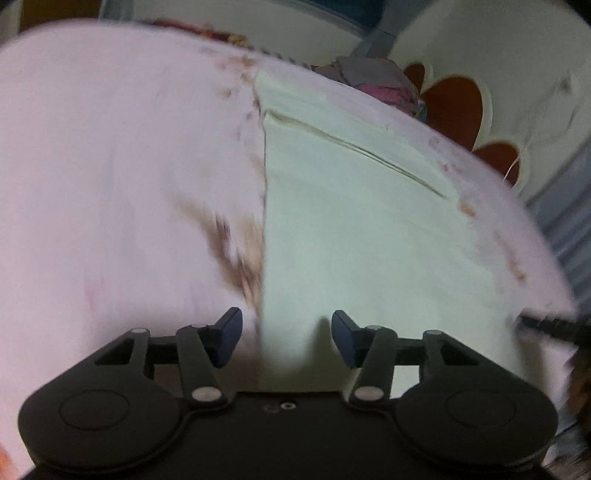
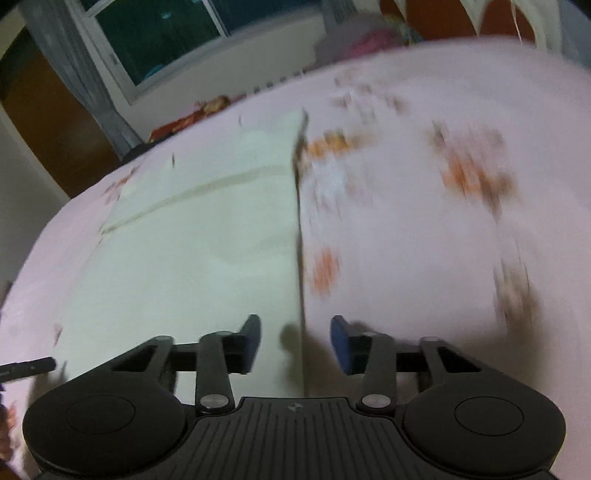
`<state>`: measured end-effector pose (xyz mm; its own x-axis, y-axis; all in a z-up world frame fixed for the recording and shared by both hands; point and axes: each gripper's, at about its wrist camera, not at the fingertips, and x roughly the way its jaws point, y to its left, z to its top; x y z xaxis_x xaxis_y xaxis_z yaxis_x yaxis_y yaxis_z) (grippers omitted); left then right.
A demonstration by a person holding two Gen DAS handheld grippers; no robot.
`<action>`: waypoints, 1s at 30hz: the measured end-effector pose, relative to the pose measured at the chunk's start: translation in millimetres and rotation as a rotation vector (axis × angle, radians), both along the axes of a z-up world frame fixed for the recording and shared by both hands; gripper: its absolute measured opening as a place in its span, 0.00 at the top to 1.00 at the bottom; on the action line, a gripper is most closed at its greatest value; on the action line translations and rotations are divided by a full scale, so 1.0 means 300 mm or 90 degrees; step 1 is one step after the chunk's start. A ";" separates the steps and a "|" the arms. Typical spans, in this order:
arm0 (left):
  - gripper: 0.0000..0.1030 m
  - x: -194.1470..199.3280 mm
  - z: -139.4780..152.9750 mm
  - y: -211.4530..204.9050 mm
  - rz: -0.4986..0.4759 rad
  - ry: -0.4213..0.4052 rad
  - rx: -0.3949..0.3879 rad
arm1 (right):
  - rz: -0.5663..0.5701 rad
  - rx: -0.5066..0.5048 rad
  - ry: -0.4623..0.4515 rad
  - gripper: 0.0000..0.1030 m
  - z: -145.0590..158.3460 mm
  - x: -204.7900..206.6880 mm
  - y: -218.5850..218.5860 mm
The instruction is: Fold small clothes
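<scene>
Grippers sit lowest in both views, each with its jaws spread apart and nothing between them. The left gripper (image 1: pixel 287 338) hovers over the near left edge of a pale cloth (image 1: pixel 354 236), its right pad above the fabric and its left pad above the sheet (image 1: pixel 110 177) beside it. The right gripper (image 2: pixel 295 343) hovers over the same cloth's (image 2: pixel 192 258) near right edge, which runs up between its two pads; whether either gripper touches the fabric cannot be told. The cloth lies flat on the pink sheet (image 2: pixel 406 240), with straight side edges and a crease or seam crossing its far part. Blurred orange and brown print marks dot the sheet around it. At the right margin of the left view a dark tip of the other gripper shows near the cloth's corner, and a like tip shows at the left margin of the right view. Farther off, a heap of coloured clothes (image 1: pixel 380 81) lies at the sheet's far edge. Beyond it stand a cream panel with red-brown cutouts (image 1: pixel 454 107) and, in the right view, a dark window (image 2: pixel 155 33) with a grey curtain (image 2: pixel 74 62) beside it.
</scene>
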<state>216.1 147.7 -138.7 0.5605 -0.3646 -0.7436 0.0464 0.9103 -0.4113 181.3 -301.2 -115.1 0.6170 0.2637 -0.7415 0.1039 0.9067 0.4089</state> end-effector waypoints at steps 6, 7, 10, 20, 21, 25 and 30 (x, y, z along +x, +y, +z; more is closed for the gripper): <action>0.53 -0.166 -0.041 0.032 0.032 0.026 -0.119 | -0.003 0.116 0.036 0.63 -0.049 -0.221 -0.026; 0.53 -0.188 -0.054 0.042 0.037 0.032 -0.147 | 0.000 0.133 0.037 0.63 -0.052 -0.244 -0.023; 0.53 -0.221 -0.076 0.054 0.054 0.036 -0.199 | 0.008 0.197 0.044 0.63 -0.064 -0.290 -0.013; 0.97 -0.225 -0.076 0.024 0.084 -0.008 -0.215 | 0.012 0.265 0.015 0.97 -0.060 -0.267 -0.006; 0.96 -0.240 -0.060 0.026 0.088 -0.035 -0.227 | 0.010 0.266 -0.008 0.97 -0.040 -0.281 -0.012; 0.96 -0.231 -0.105 0.016 0.105 0.000 -0.134 | 0.015 0.242 -0.032 0.97 -0.019 -0.301 -0.054; 0.97 -0.243 -0.083 0.020 0.128 -0.031 -0.177 | 0.029 0.246 -0.016 0.97 -0.041 -0.290 -0.060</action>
